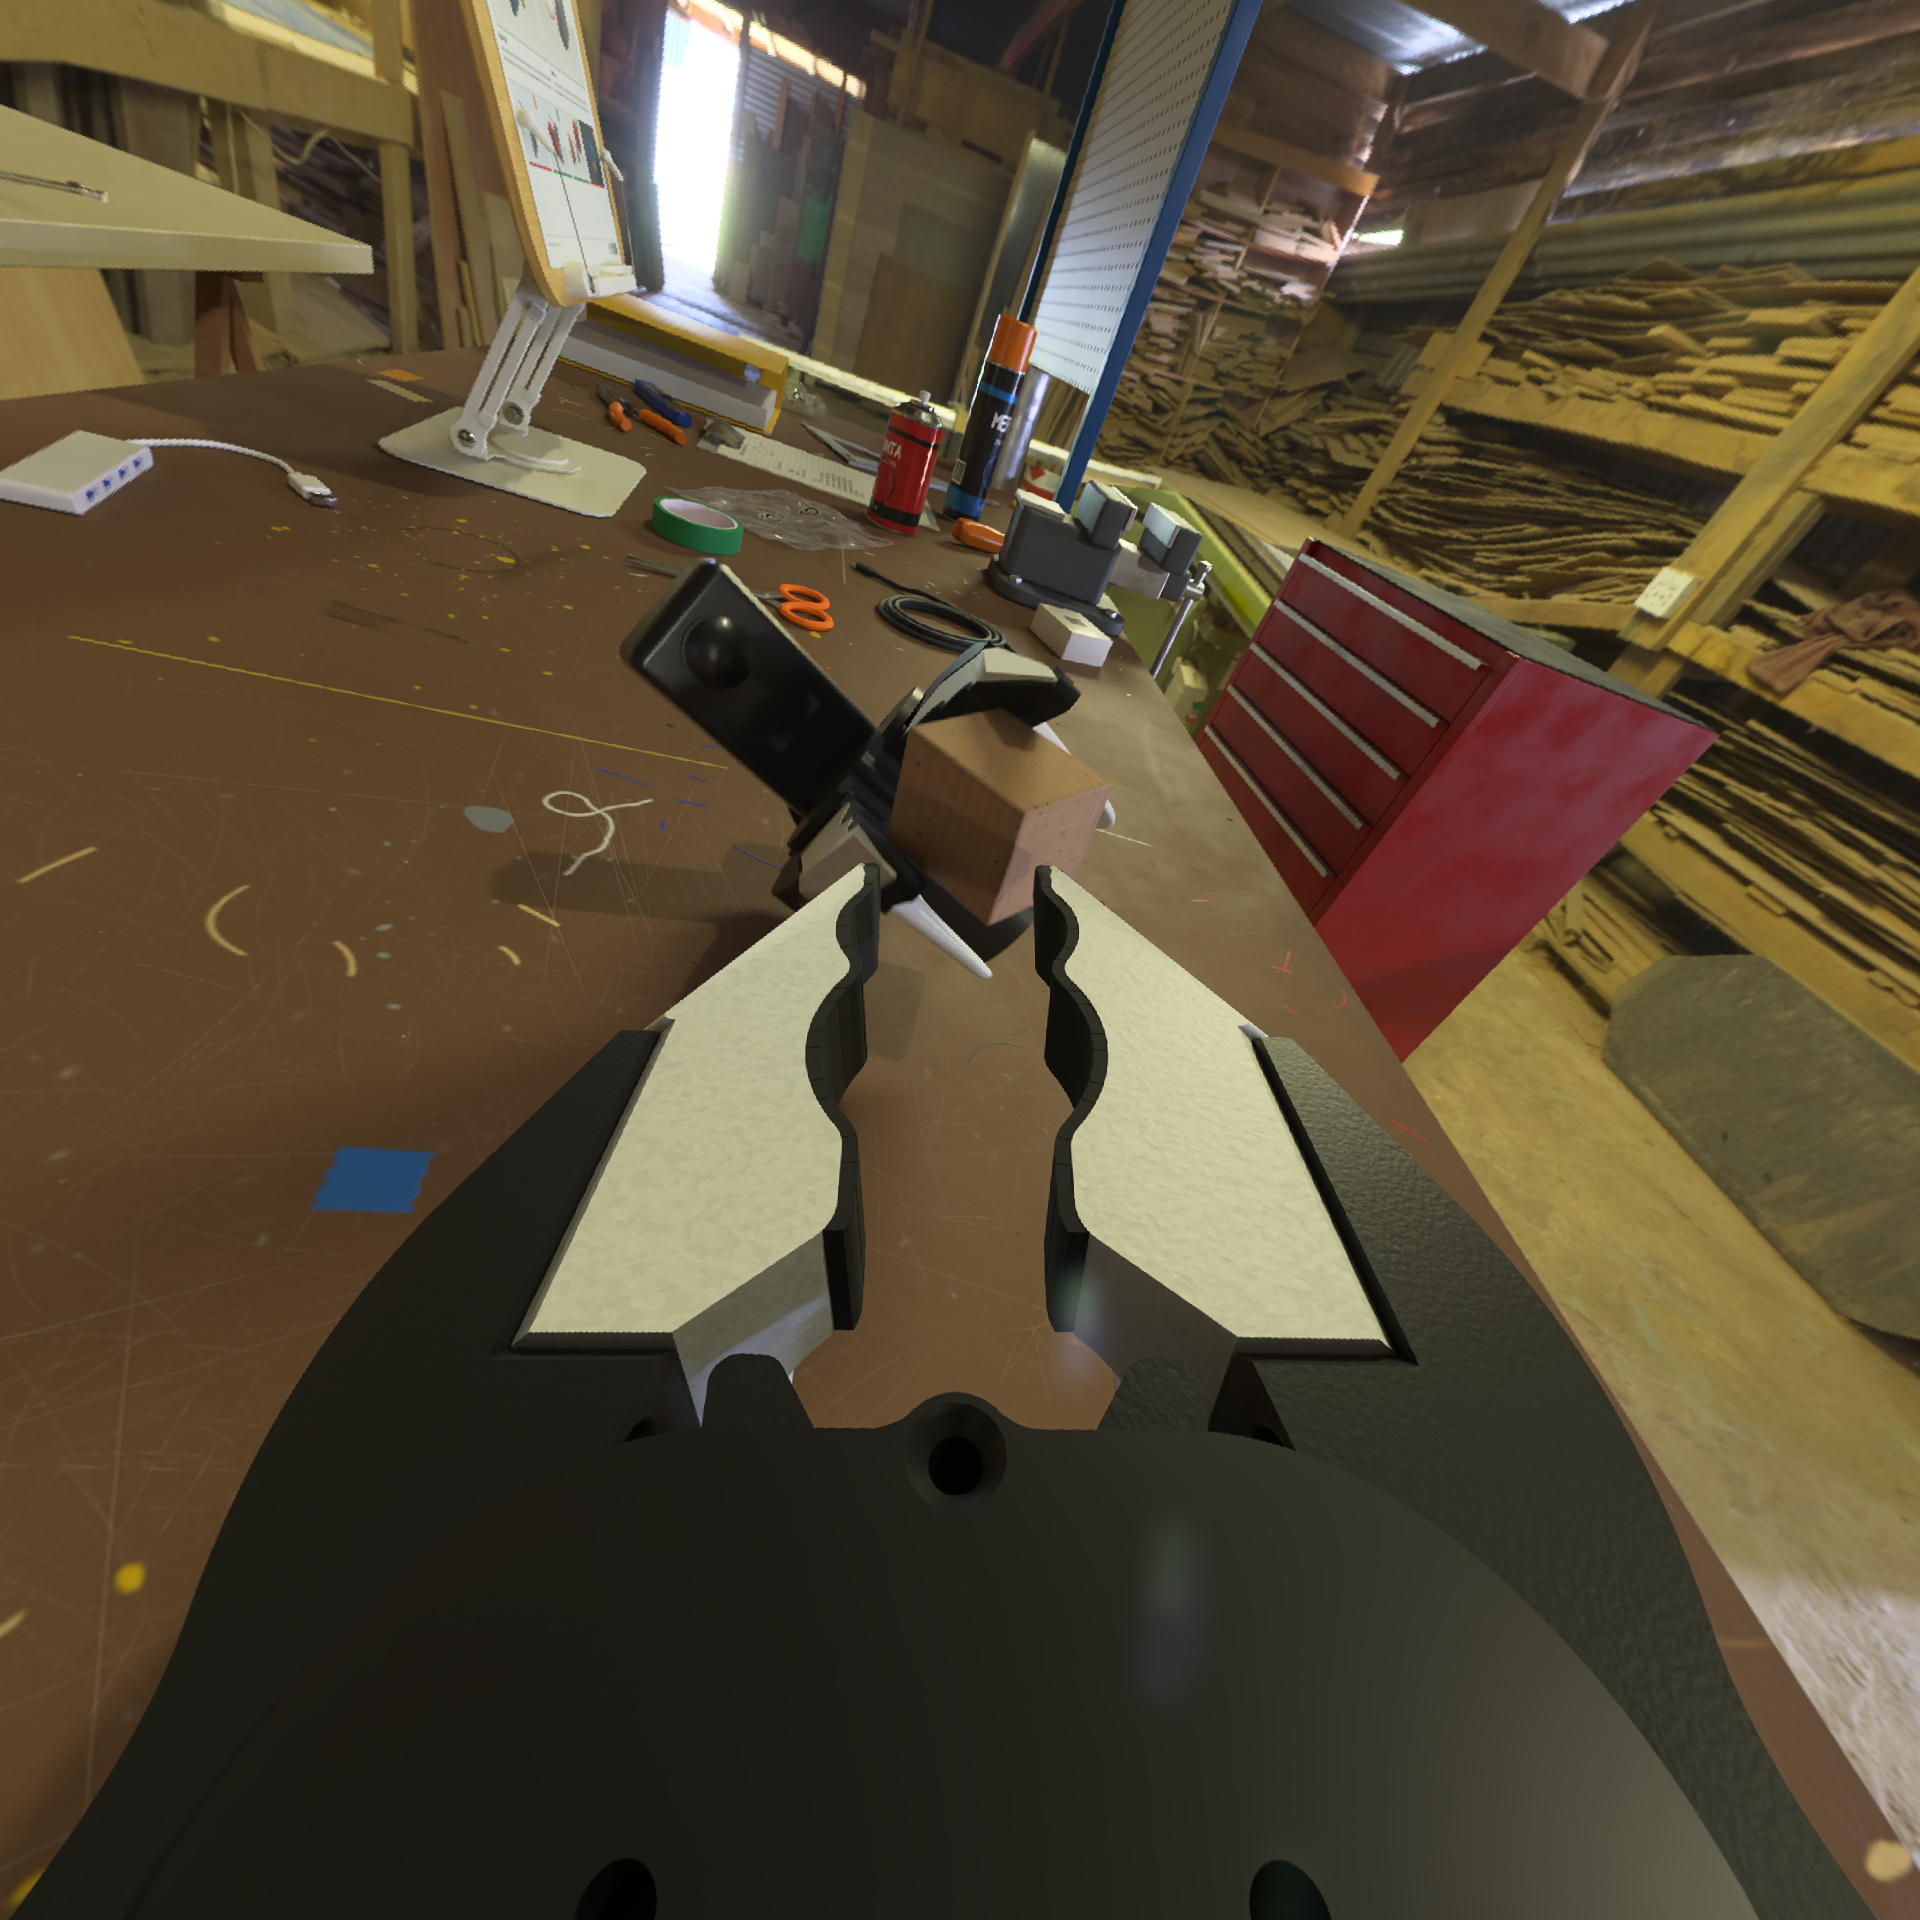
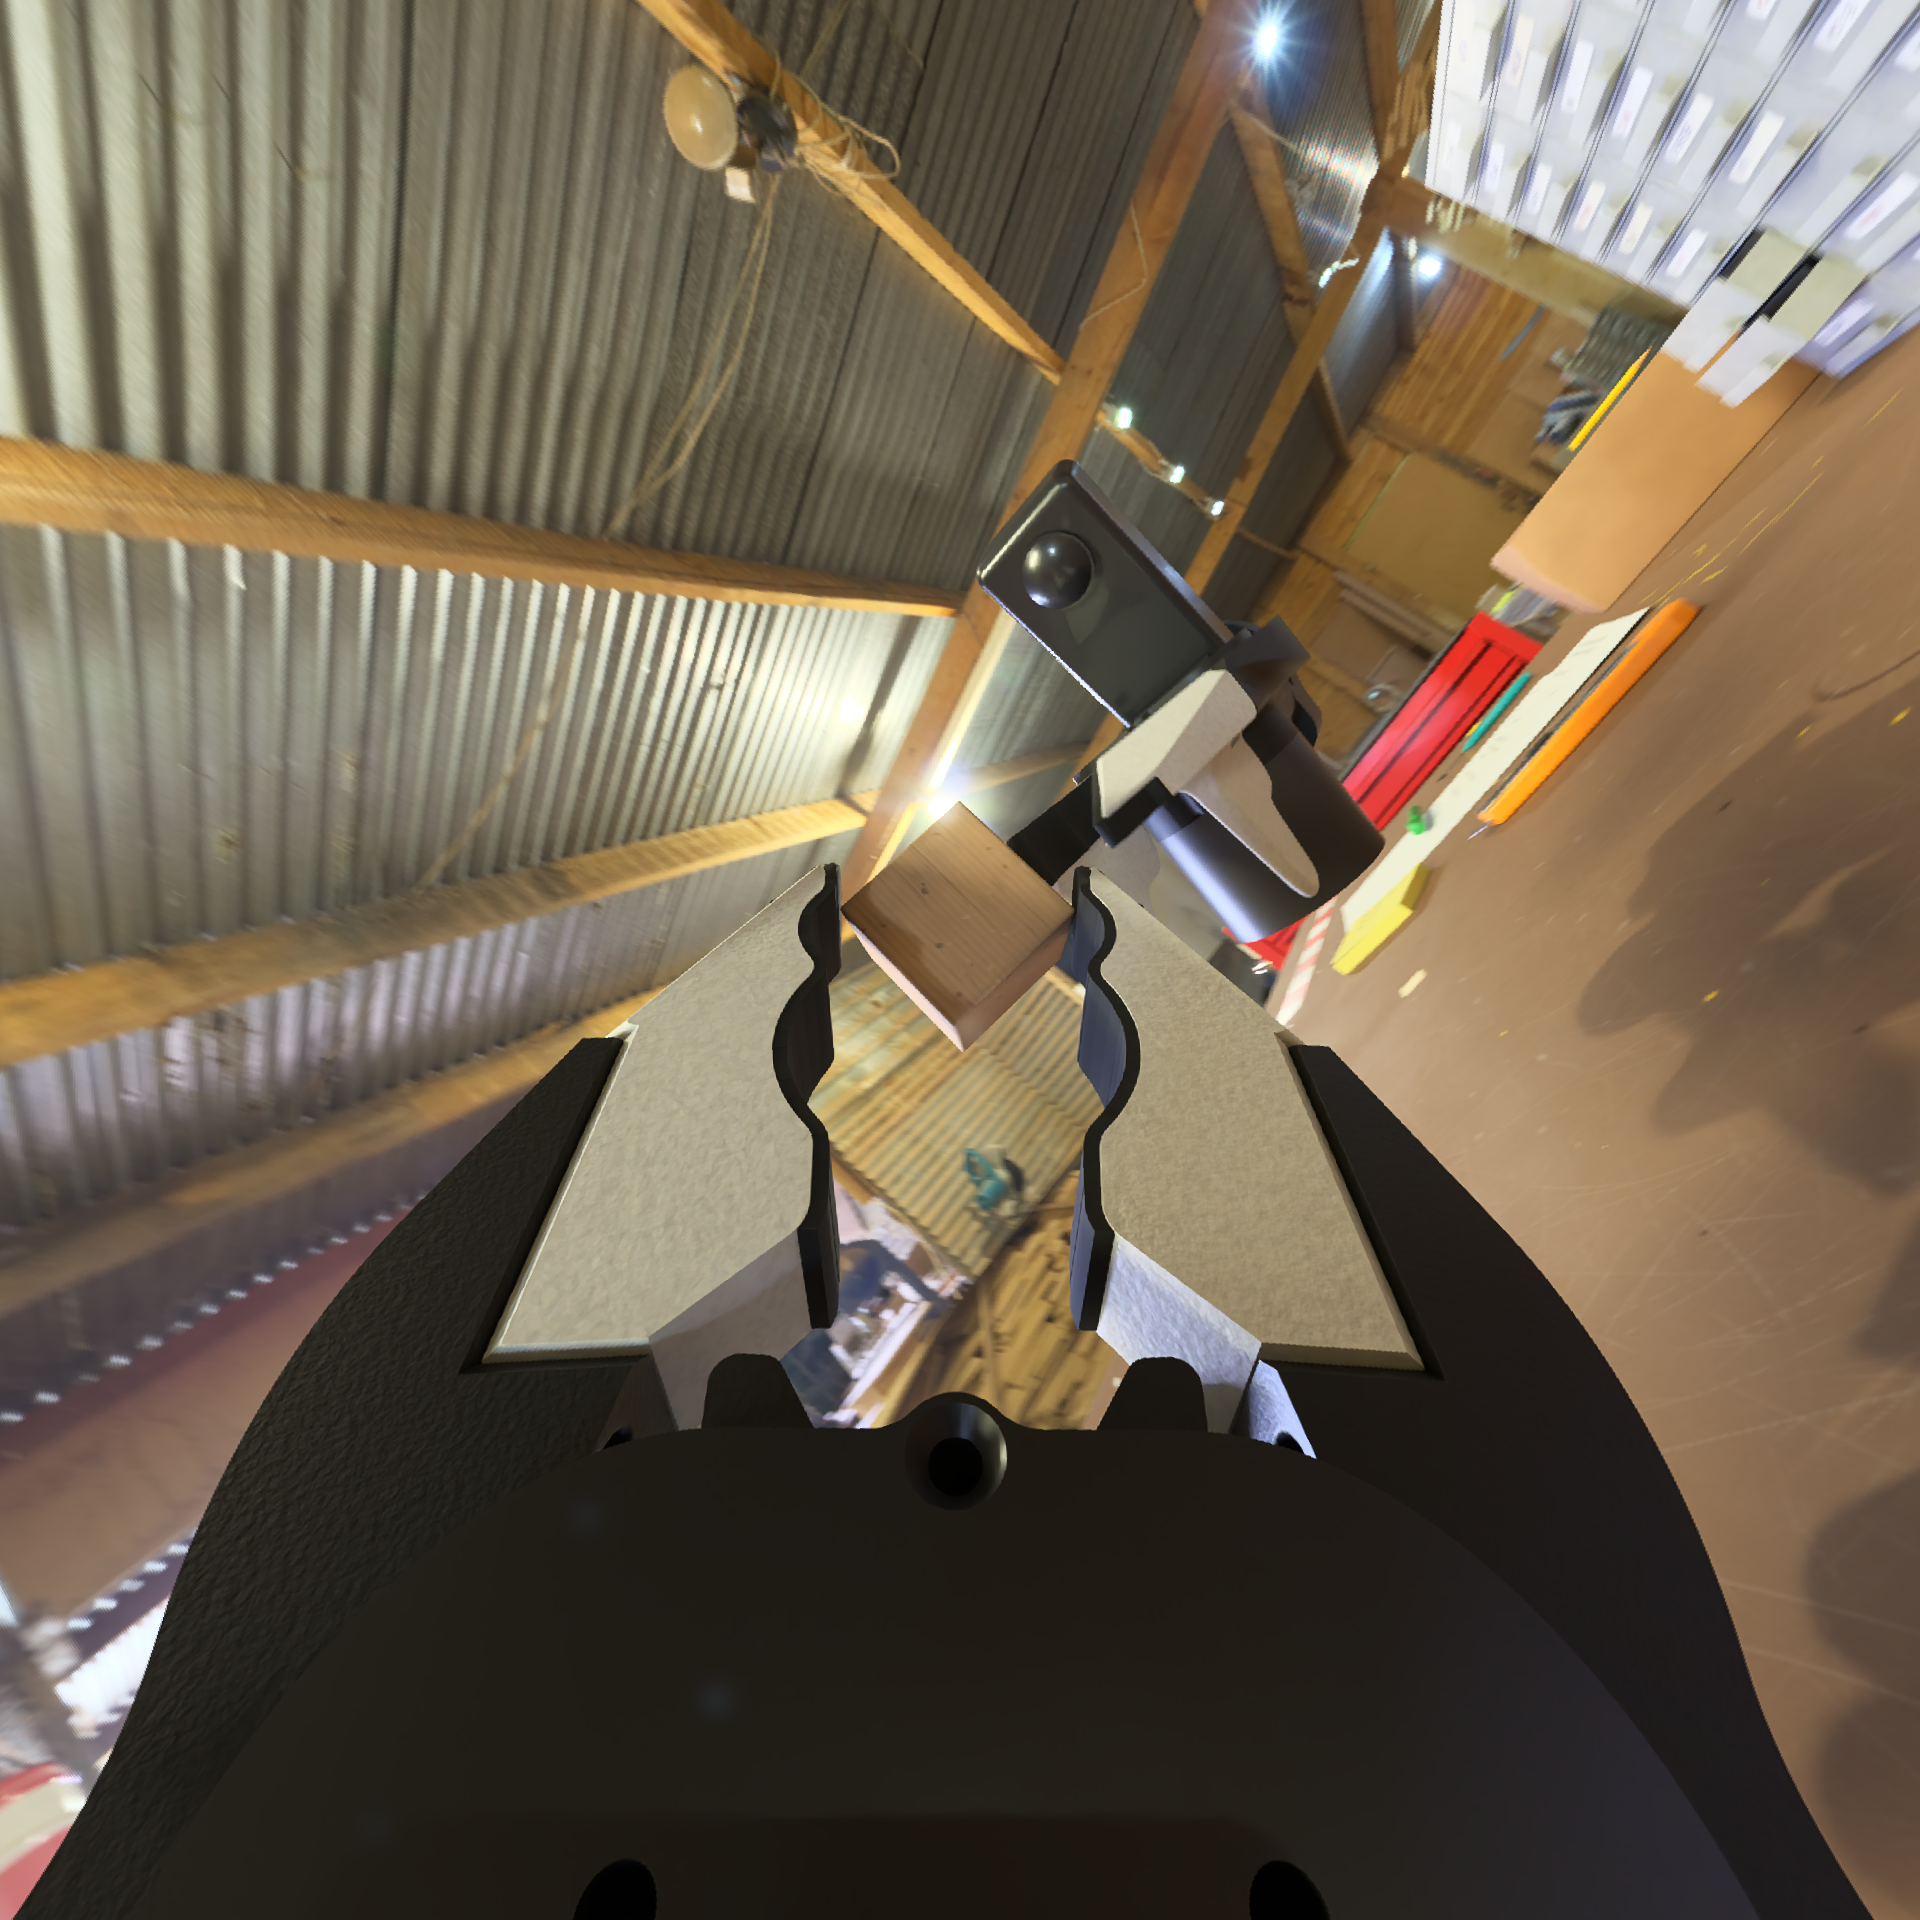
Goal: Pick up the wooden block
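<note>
The wooden block (image 2: 951, 925) is a light brown cube pinched between the tips of my right gripper (image 2: 956, 888), which is tilted up toward the roof. In the left wrist view the block (image 1: 987, 821) hangs above the brown workbench (image 1: 312, 831), held by the right gripper, whose black body (image 1: 748, 675) shows behind it. My left gripper (image 1: 956, 878) has its jaws partly apart and empty, with the tips just short of the block's near corner. Its black body (image 2: 1122, 613) shows beyond the block in the right wrist view.
Farther back on the bench are orange scissors (image 1: 805, 608), a coiled black cable (image 1: 935, 623), green tape (image 1: 696, 523), a red spray can (image 1: 904, 468), a grey vise (image 1: 1060, 561) and a white stand (image 1: 509, 457). A red drawer chest (image 1: 1455, 769) stands beyond the bench's right edge.
</note>
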You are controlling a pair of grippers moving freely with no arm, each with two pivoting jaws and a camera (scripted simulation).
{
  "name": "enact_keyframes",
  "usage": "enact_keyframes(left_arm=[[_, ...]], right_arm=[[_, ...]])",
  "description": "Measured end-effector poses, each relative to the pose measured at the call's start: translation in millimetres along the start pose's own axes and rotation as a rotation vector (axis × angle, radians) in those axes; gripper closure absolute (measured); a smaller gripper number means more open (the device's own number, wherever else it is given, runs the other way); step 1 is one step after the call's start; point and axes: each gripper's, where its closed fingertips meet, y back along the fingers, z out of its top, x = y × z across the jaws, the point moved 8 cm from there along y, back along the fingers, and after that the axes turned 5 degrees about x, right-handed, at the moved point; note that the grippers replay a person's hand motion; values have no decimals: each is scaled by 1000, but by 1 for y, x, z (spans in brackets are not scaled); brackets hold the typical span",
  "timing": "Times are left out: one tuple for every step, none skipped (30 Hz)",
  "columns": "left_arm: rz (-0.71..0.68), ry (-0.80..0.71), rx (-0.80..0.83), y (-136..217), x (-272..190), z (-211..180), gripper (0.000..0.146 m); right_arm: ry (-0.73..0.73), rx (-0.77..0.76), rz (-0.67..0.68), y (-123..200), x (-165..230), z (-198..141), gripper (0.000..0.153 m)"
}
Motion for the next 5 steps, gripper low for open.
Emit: enact_keyframes(left_arm=[[6,-4,3,-1,0,0,117],[8,-5,6,-1,-1,-1,117],[9,-1,12,-1,0,-2,117],[11,5,17,-1,-1,-3,117],[9,8,19,0,-1,-4,118]], right_arm=[[-32,-4,16,-1,-3,-1,108],[-52,-5,23,-1,-6,-3,108],[-64,-3,28,-2,-8,-4,108],[-74,3,32,-2,-10,-5,108],[-81,11,34,-3,-11,-5,108]])
